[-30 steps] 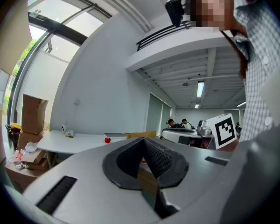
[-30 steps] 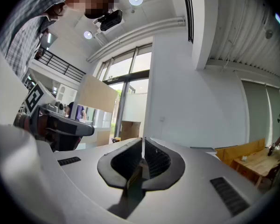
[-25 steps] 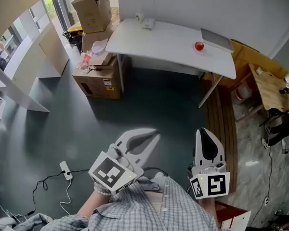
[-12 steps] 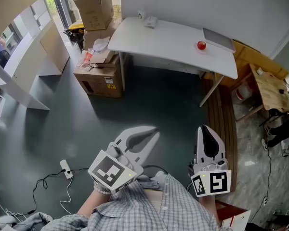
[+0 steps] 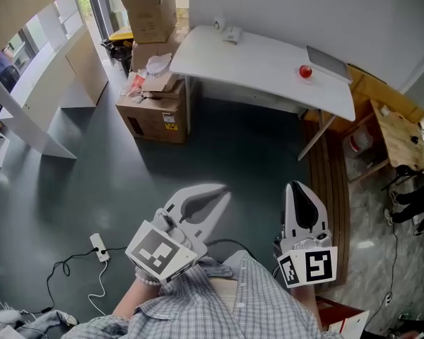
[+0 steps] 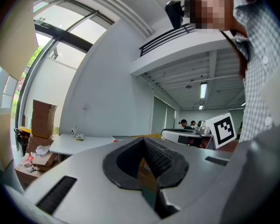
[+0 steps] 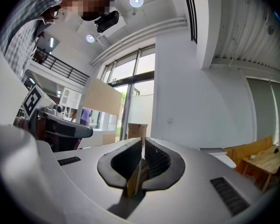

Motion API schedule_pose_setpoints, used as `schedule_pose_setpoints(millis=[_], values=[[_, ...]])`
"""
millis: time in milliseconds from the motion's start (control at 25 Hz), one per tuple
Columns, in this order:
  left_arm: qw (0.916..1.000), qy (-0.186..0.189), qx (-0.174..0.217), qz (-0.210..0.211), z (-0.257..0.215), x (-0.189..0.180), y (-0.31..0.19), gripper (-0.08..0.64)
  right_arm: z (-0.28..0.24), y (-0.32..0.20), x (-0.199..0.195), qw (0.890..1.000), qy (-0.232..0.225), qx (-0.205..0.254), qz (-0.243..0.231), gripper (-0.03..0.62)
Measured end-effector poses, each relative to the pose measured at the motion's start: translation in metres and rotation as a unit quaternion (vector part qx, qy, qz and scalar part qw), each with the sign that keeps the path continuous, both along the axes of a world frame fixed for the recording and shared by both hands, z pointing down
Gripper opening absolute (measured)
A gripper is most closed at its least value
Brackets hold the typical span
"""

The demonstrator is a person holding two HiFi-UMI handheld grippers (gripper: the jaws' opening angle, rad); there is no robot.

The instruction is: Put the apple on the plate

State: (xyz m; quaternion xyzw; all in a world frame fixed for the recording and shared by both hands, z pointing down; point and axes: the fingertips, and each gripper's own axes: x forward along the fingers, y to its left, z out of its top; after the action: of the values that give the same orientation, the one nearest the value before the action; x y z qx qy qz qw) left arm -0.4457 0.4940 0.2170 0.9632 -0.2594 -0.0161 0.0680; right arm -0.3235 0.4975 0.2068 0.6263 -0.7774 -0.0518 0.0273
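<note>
A red apple (image 5: pixel 305 70) lies on the white table (image 5: pixel 254 58) far ahead in the head view, next to a flat grey slab (image 5: pixel 330 63). I cannot make out a plate. Both grippers are held level near my body, well short of the table. My left gripper (image 5: pixel 223 191) is shut with nothing in it, and its jaws meet in the left gripper view (image 6: pixel 143 143). My right gripper (image 5: pixel 299 188) also has its jaws together and empty, as the right gripper view (image 7: pixel 143 143) shows. Beyond the left jaws the white table (image 6: pixel 79 143) shows low at the left.
Cardboard boxes (image 5: pixel 157 111) stand left of the table, another box (image 5: pixel 152 9) behind them. A wooden bench (image 5: pixel 396 129) is at the right, a white counter (image 5: pixel 28 115) at the left. A power strip with cables (image 5: pixel 99 247) lies on the dark floor.
The table and apple have slid a little to the right in the head view as I moved across the floor. Both grippers keep the same pose, jaws together.
</note>
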Motion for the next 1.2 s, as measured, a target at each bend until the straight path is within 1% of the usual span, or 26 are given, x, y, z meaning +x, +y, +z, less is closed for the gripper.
schedule_pose_setpoints(millis=[80, 200, 320, 520, 640, 800, 1040, 1200], values=[[1.0, 0.0, 0.003, -0.007, 0.0, -0.009, -0.003, 0.009, 0.0, -0.001, -0.008, 1.0, -0.001, 0.002, -0.005, 0.032], [0.9998, 0.008, -0.009, -0.017, 0.002, -0.021, -0.002, 0.009, 0.001, 0.001, -0.022, 1.0, 0.009, 0.004, -0.013, 0.032], [0.9999, 0.005, -0.002, -0.014, 0.007, -0.027, 0.0, 0.009, 0.005, 0.0, -0.032, 1.0, 0.015, 0.001, -0.013, 0.032], [0.9999, 0.009, -0.007, -0.013, 0.007, -0.03, -0.003, 0.009, 0.006, -0.004, -0.04, 1.0, 0.022, -0.005, -0.02, 0.032], [0.9999, 0.008, -0.007, -0.013, 0.01, -0.026, -0.01, 0.009, 0.009, -0.011, -0.036, 1.0, 0.018, -0.008, -0.019, 0.032], [0.9998, 0.014, -0.014, -0.008, 0.011, -0.018, -0.019, 0.009, 0.011, -0.019, -0.026, 1.0, 0.024, -0.012, -0.014, 0.032], [0.9997, 0.014, -0.016, -0.008, 0.01, 0.005, -0.042, 0.009, 0.01, -0.042, 0.0, 0.999, 0.031, -0.01, -0.01, 0.032], [0.9996, 0.011, -0.018, -0.017, 0.009, 0.021, -0.062, 0.009, 0.009, -0.062, 0.016, 0.999, 0.031, -0.006, -0.018, 0.032]])
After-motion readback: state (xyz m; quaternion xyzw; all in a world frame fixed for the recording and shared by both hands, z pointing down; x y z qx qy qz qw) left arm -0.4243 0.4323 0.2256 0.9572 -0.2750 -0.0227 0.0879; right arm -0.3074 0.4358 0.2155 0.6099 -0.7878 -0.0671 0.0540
